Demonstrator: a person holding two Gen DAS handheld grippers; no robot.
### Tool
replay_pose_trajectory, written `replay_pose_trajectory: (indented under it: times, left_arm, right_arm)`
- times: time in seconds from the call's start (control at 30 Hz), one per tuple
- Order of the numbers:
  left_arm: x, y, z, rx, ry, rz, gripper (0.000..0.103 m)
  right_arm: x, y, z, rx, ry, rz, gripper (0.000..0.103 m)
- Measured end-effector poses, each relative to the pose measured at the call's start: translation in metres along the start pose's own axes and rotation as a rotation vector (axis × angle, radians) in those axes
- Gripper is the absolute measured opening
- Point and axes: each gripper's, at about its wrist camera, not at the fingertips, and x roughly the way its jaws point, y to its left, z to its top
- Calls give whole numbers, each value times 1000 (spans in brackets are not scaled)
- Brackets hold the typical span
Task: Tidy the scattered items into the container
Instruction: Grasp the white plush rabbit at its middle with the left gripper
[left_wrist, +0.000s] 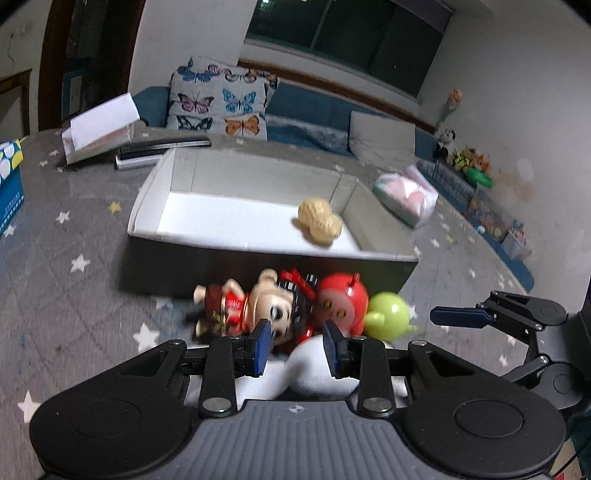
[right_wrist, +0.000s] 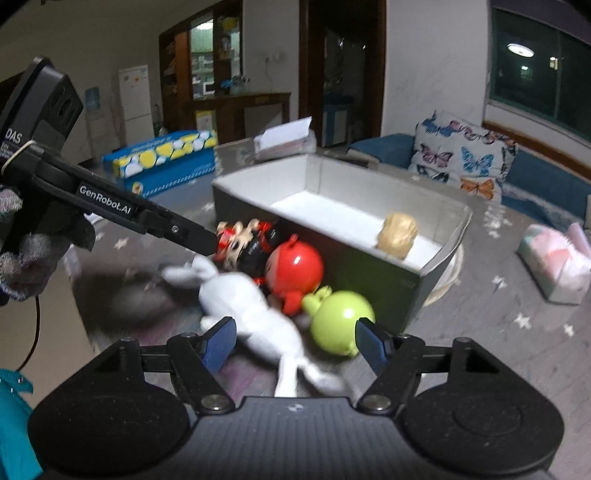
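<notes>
the box (left_wrist: 147, 206) sits on the bench (left_wrist: 74, 229), which wears a grey cloth with stars. inside the box, near its right end, lies a peanut toy (left_wrist: 320, 220), on the white floor of the box and close to the near wall.

four toys lie outside in a cluster, on the cloth against the box's near wall: a doll (left_wrist: 258, 310) in red dress with black hair, lying on its side; a red toy (left_wrist: 341, 304) just right of the doll and touching it; a green toy (left_wrist: 390, 315) next to the red one; and a white rabbit (right_wrist: 251, 306) stretched out on the near side of the three, its head towards the doll.

the left hand-held gripper (left_wrist: 297, 345) is low over the cluster, its blue pads spread, with the doll's head and the top of the rabbit showing between them; whether either pad touches a toy cannot be told, as the picture is blurred. in the right wrist view its tip reaches the doll's head (right_wrist: 236, 240).

the right hand-held gripper (right_wrist: 295, 341) is spread wide, with the rabbit's body and part of the green toy between its fingers, gripping nothing.

a tissue pack (left_wrist: 406, 197) lies on the cloth right of the box, and a white open box (left_wrist: 99, 125) beyond it to the left.
</notes>
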Motion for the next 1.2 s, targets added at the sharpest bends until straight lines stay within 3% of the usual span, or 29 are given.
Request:
replay_pose_trajectory:
  times: [0.47, 0.7, 1.0, 1.2]
  left_arm:
    - [6, 8, -22, 52, 61, -13, 33]
    - [11, 2, -28, 145, 72, 11, 33]
    - [18, 0, -33, 193, 82, 11, 32]
    - [16, 0, -34, 189, 61, -39, 11]
  right_arm:
    - [32, 9, -8, -15, 78, 47, 59]
    - [42, 10, -6, -16, 85, 57, 57]
    - [47, 8, -6, 3, 87, 63, 47]
    - [45, 7, -7, 9, 86, 61, 40]
